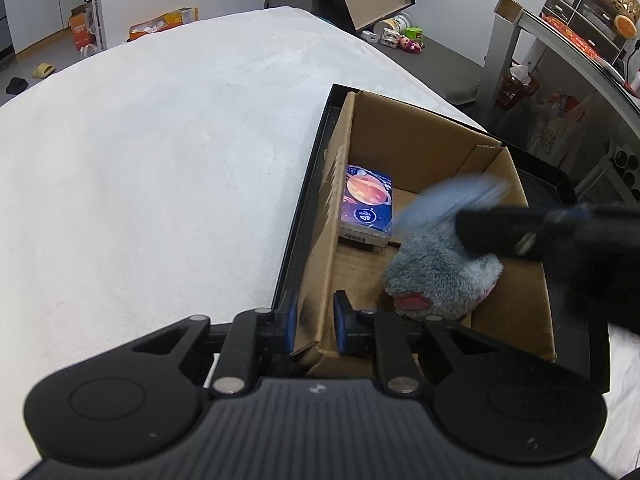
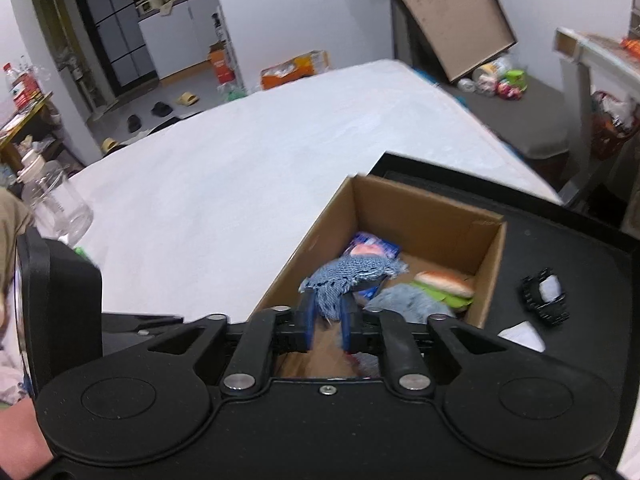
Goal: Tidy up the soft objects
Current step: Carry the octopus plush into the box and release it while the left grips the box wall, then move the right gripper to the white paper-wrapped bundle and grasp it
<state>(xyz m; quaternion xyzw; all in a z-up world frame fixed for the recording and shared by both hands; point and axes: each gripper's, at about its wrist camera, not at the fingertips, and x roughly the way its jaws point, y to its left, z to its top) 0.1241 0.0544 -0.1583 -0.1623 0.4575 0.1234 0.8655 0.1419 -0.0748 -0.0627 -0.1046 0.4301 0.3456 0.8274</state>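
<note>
An open cardboard box [image 1: 424, 128] stands in a black tray [image 1: 304, 196] on a white bed. Inside lie a blue tissue pack [image 1: 366, 208] and a grey plush toy [image 1: 436, 272]. My left gripper [image 1: 314, 326] is shut on the box's near left wall. My right gripper [image 2: 328, 316] is shut on a blue fringed cloth [image 2: 352, 276] and holds it over the box [image 2: 432, 208]; it shows blurred in the left view [image 1: 444, 200]. A soft burger toy [image 2: 444, 286] lies beside the plush [image 2: 404, 300].
The white bed [image 1: 160, 160] spreads left and ahead. On the black tray [image 2: 560, 240] lie a black hair clip [image 2: 544, 294] and a white scrap [image 2: 522, 334]. A clear bottle [image 2: 52, 208] stands at the left. A desk [image 1: 568, 40] is at the right.
</note>
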